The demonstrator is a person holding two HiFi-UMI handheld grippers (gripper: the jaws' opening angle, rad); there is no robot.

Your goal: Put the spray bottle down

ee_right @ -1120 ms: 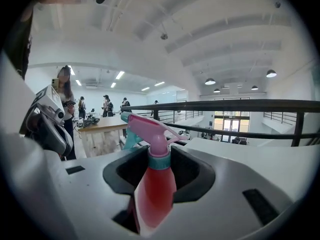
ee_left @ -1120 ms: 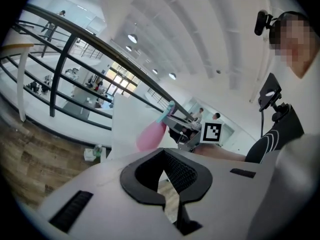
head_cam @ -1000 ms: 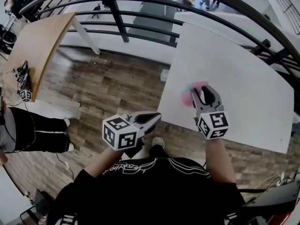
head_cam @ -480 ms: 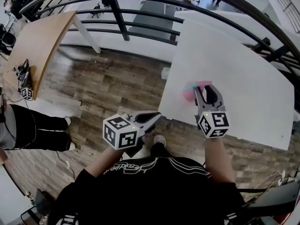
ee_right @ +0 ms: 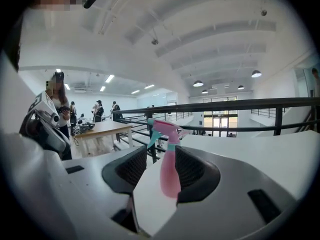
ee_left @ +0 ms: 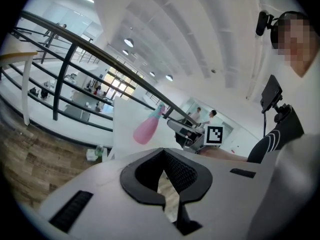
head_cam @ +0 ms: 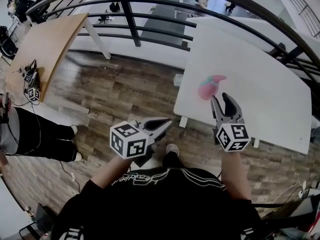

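Observation:
The pink spray bottle (head_cam: 208,87) with a teal trigger head stands upright on the white table (head_cam: 260,74), near its left front corner. My right gripper (head_cam: 224,101) is open just behind the bottle, apart from it, with nothing between its fingers. In the right gripper view the bottle (ee_right: 170,170) shows past the spread jaws of the right gripper (ee_right: 157,173). My left gripper (head_cam: 165,124) hangs shut and empty over the wooden floor, left of the table. From the left gripper view (ee_left: 162,176) the bottle (ee_left: 146,129) appears at a distance on the table.
A black metal railing (head_cam: 150,9) runs behind the table and floor. A wooden table (head_cam: 45,49) stands at far left with small gear on its edge. A person in black trousers (head_cam: 35,136) stands at the left. The white table's front edge (head_cam: 240,136) is close to my right gripper.
My right gripper has let go of the spray bottle and drawn back toward me. The bottle now stands free on the table. The left gripper has barely moved.

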